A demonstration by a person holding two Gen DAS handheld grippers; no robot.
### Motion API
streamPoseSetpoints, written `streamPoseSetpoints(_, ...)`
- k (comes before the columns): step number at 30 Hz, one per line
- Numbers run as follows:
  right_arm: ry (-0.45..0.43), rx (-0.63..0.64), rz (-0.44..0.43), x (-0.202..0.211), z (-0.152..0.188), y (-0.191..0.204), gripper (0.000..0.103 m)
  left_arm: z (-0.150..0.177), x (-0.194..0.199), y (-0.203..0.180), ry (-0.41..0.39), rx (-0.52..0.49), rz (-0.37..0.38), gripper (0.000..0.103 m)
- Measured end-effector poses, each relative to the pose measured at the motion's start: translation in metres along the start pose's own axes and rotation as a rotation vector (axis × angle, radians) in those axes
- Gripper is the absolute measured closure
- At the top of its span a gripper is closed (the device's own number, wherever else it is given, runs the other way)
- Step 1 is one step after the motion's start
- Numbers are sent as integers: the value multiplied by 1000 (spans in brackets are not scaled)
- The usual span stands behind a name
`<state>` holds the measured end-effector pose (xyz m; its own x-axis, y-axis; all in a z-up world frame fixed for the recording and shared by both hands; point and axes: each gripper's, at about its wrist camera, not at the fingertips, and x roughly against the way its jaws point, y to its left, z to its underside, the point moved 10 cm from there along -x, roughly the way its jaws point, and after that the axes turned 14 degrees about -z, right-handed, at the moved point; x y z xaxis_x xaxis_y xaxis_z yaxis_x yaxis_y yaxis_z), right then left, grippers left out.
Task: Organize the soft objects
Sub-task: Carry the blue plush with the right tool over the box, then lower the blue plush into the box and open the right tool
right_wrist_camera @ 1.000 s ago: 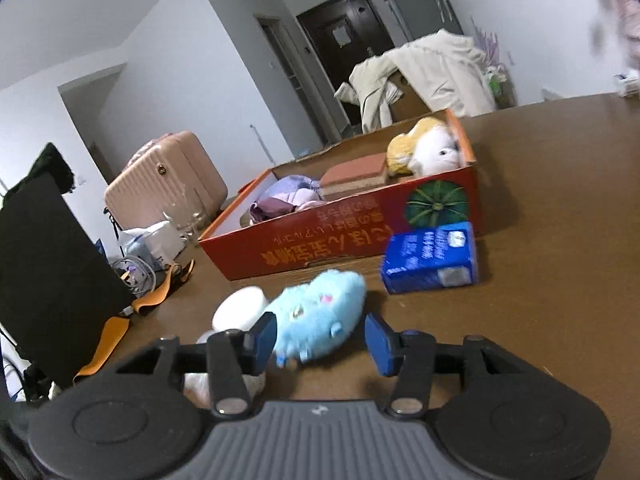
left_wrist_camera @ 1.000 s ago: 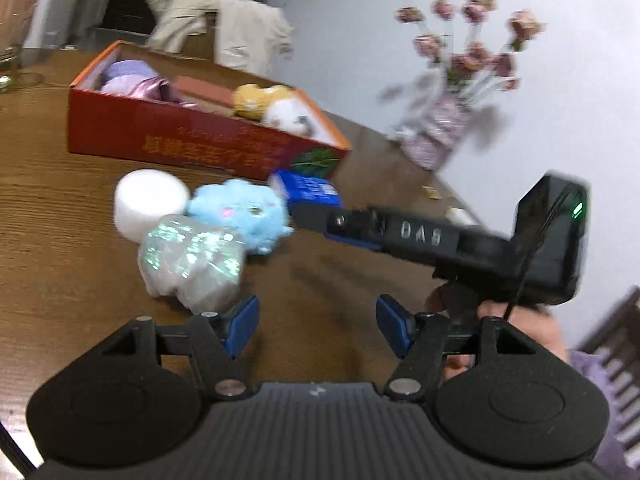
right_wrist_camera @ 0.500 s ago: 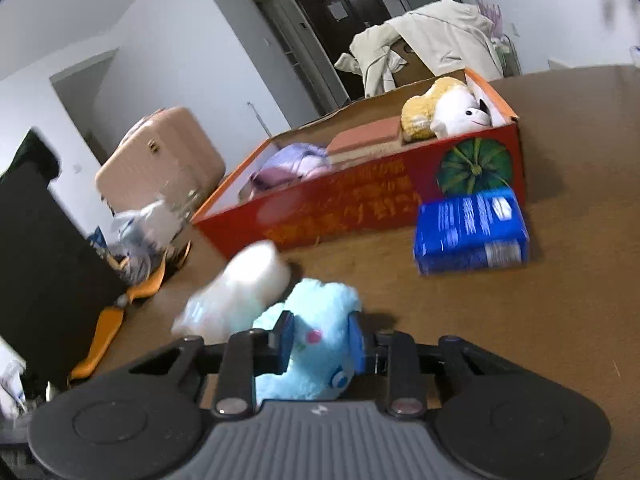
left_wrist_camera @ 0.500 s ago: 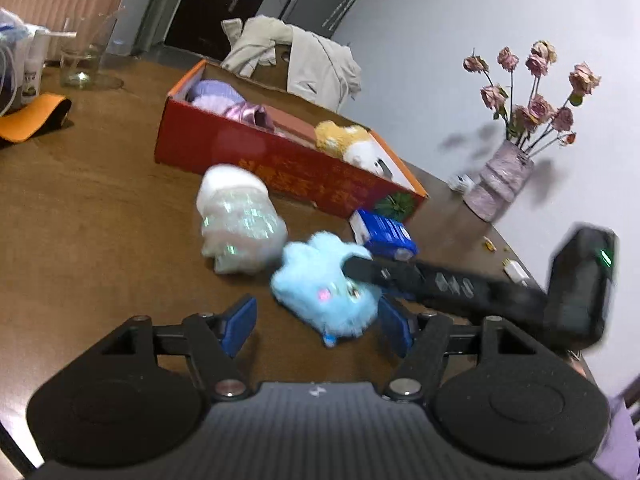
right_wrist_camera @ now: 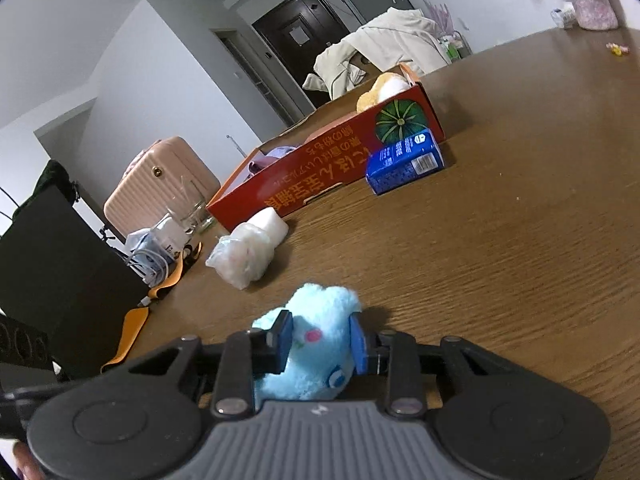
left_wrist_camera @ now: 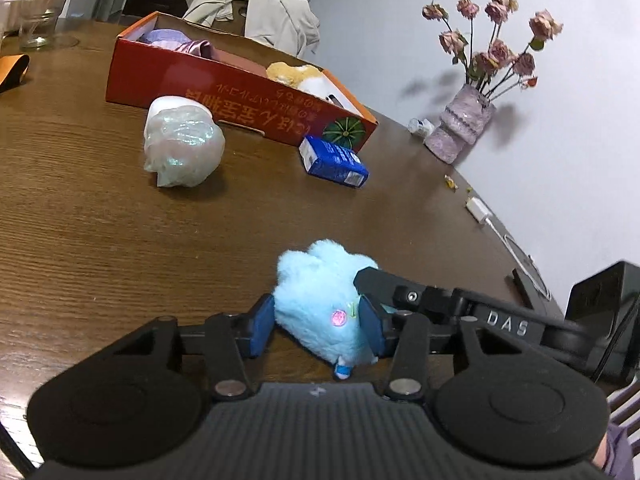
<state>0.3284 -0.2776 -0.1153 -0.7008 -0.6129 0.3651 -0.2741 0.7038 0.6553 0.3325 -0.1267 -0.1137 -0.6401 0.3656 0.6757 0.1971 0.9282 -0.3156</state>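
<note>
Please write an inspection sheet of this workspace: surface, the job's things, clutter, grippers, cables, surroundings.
Surface: brown wooden table.
Job's things: blue plush toy lying on the table; red box holding a yellow-white plush and purple cloth; wrapped white bundle and blue pack in front of the box.
Clutter: flower vase, glass, orange strap.
Grippers: right gripper clamped on the toy; left gripper closing around it.
Cables: white charger cable at the table edge.
Surroundings: pink suitcase, coat on chair, dark door.
</note>
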Motion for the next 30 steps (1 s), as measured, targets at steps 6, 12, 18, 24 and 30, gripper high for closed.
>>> streamPoseSetpoints(6,-7,30,-5,1,-23,13,75,-20,3,-4,-20,26,21,60)
streamPoseSetpoints(12,-115,189,-74,-22,-134,46,75,-132,14,-21,-177,-15,76,60)
streamPoseSetpoints(18,-82,227,-14,-115,-227,20,75,-241,-63,-7,-117,2,24,60)
streamPoseSetpoints(24,19,157,27,-200,-242,-29,75,-272,-144,35,-6,78,-76,61)
streamPoseSetpoints(30,192,163,100,-247,-214,-51,86,-262,-172,57,63,44,-150,62)
